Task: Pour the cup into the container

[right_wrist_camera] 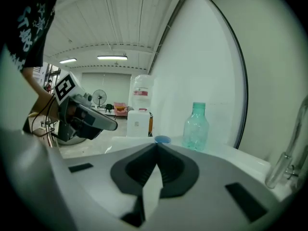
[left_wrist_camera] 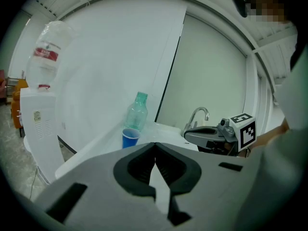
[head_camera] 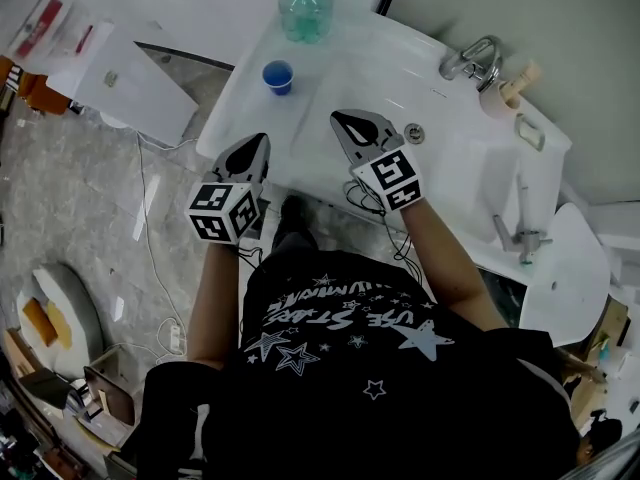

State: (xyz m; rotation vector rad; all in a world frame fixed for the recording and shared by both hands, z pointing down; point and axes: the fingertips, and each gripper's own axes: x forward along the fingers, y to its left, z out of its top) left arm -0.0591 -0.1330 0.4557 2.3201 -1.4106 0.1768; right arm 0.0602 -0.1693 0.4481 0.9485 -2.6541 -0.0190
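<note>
Both the left gripper [head_camera: 258,144] and the right gripper [head_camera: 345,123] are held over the white sink counter [head_camera: 385,58], jaws pressed together with nothing between them. White lettering and stars are printed on the person's black shirt [head_camera: 340,328], seen upside down. A red label on the water dispenser's jug [left_wrist_camera: 46,53] is too small to be read. The blue cup [head_camera: 277,76] is set upright near the green bottle [head_camera: 305,8], apart from both grippers. A fan [right_wrist_camera: 99,97] is shown only by the right gripper view.
</note>
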